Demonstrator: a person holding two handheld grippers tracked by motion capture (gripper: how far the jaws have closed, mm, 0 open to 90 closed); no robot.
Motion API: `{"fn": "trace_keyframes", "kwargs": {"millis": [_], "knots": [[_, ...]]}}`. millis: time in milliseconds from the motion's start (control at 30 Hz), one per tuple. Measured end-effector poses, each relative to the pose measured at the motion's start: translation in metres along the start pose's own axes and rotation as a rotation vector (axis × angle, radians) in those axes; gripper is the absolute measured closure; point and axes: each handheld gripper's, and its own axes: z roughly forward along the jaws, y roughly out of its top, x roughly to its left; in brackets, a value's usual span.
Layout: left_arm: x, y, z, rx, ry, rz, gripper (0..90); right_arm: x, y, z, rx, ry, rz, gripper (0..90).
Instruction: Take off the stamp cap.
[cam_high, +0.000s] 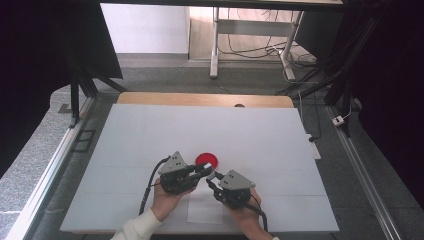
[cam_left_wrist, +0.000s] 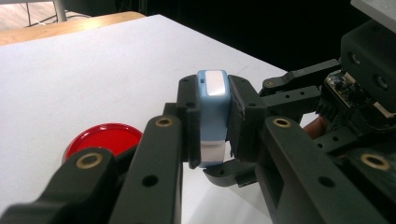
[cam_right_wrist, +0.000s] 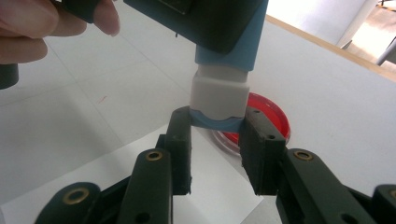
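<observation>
Left gripper (cam_left_wrist: 212, 135): clamps the blue stick's (cam_left_wrist: 213, 109) body, steadying it above the table's (cam_high: 150, 130) near edge.
Right gripper (cam_right_wrist: 215, 140): pinches its lower end cap (cam_right_wrist: 215, 122), probably to pull it off.
Red dish (cam_high: 206, 160): waits alongside.

1. I'm working in a lab or test room: a white board (cam_high: 210, 135) covers a wooden table (cam_high: 150, 98) on grey carpet (cam_high: 30, 150).
2. Black frame struts (cam_high: 82, 87) and dark screens flank it.
3. Loose cables (cam_high: 260, 50) lie under a desk (cam_high: 216, 45) beyond.
</observation>
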Motion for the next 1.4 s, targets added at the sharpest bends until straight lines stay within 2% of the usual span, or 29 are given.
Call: {"fn": "trace_keyframes", "kwargs": {"millis": [67, 133, 167, 200, 267, 333, 467, 667, 767, 1233, 1400], "knots": [[0.000, 0.000, 0.000, 0.004, -0.002, 0.001, 76.1, 0.000, 0.000, 0.000, 0.004, 0.001, -0.005, 65.2], [0.000, 0.000, 0.000, 0.003, -0.001, 0.000, 76.1, -0.002, 0.001, 0.000, 0.015, 0.009, -0.032, 65.2], [0.000, 0.001, -0.002, -0.024, 0.021, 0.006, 76.1, -0.002, 0.002, 0.002, 0.063, 0.008, -0.078, 65.3], [0.001, 0.004, -0.008, -0.051, 0.049, 0.018, 76.1, -0.002, -0.002, 0.005, 0.094, 0.011, -0.091, 65.3], [0.008, 0.012, -0.022, -0.095, 0.062, 0.002, 76.1, -0.006, -0.005, 0.005, 0.088, 0.016, -0.056, 65.3], [0.015, 0.013, -0.030, -0.107, 0.052, -0.022, 76.1, -0.009, -0.001, 0.001, 0.068, 0.011, -0.050, 65.2], [0.019, 0.010, -0.028, -0.080, 0.028, -0.040, 76.0, -0.014, -0.001, 0.000, 0.043, 0.024, -0.027, 65.1], [0.016, 0.008, -0.022, -0.058, 0.013, -0.025, 75.9, -0.016, -0.002, -0.001, 0.029, 0.033, -0.007, 65.1], [0.019, 0.007, -0.021, -0.045, -0.004, -0.038, 75.9, -0.020, -0.004, -0.003, 0.020, 0.034, 0.000, 65.0], [0.018, 0.003, -0.016, -0.010, -0.005, -0.026, 75.8, -0.025, -0.006, -0.007, 0.026, 0.021, 0.017, 64.9], [0.019, 0.003, -0.016, -0.005, -0.007, -0.027, 75.8, -0.035, -0.013, -0.015, 0.028, 0.002, 0.037, 64.9]]}}
